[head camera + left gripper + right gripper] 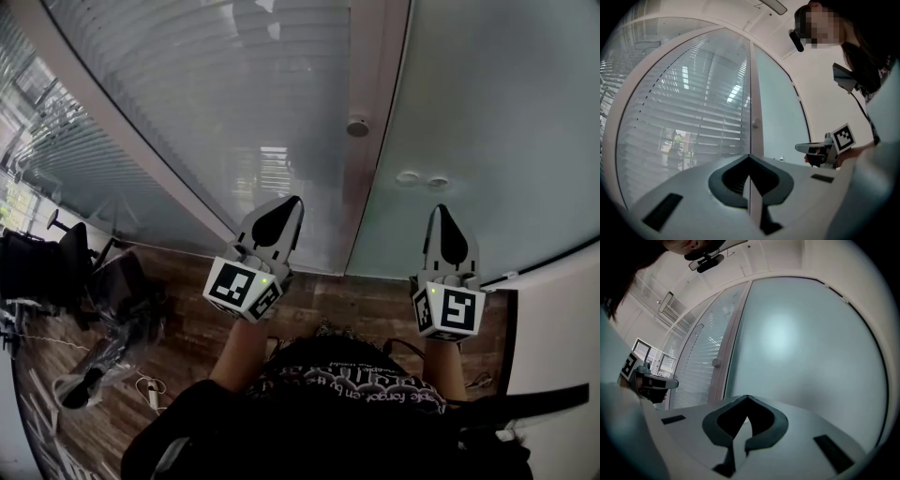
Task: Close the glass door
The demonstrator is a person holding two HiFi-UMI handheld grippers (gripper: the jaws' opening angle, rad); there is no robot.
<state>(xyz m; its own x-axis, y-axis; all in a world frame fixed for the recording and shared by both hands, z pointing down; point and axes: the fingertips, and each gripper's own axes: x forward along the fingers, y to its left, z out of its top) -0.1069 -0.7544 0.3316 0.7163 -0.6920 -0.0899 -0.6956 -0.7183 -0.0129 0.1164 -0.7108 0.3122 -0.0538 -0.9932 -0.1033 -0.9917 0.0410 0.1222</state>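
The right gripper has its jaws pressed together with nothing between them, and it points at the frosted glass door, which fills the right gripper view directly ahead of the tip. No view shows whether the tip touches the glass. Just left of that tip, two small round fittings sit on the frosted pane near its left edge. That edge runs along an upright frame strip carrying a round knob. The left gripper is likewise closed and empty. It is held level beside the right one, left of the strip, and faces a glass panel with horizontal slats. A dark wooden floor lies below both grippers.
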